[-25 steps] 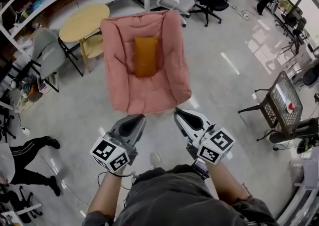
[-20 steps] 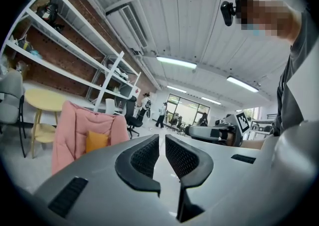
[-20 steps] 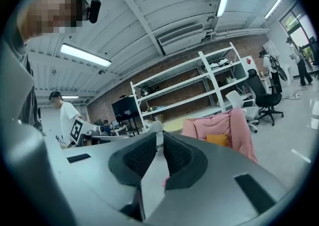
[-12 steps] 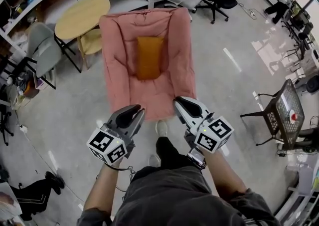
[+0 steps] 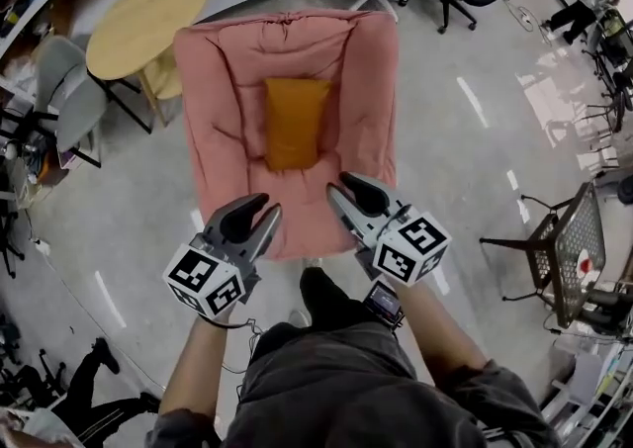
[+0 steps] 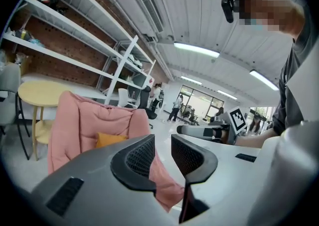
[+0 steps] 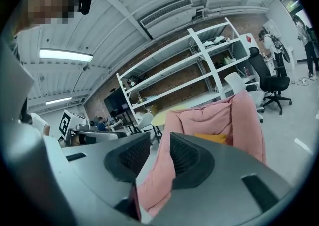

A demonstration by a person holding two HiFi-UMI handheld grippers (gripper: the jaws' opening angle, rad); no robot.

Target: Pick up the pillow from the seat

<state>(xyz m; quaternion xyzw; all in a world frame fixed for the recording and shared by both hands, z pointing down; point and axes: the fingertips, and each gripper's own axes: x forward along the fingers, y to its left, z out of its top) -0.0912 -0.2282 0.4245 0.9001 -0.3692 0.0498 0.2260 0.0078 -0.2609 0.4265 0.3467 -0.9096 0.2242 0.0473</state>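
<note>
Your left gripper and right gripper have just been opening; both jaws stand apart, pinching nothing. The orange pillow lies mid-seat on the pink chair, just beyond them.

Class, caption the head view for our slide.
Left gripper and right gripper, fingers just opening and empty, hover before a pink chair with an orange pillow.

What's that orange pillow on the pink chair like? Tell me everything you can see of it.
The orange pillow is a plain, soft-looking rectangle, mustard orange, apparently fabric, a little rumpled. It rests lengthwise in the middle of the padded pink chair, seemingly propped against its backrest. Only the chair's cushioning touches it.
</note>
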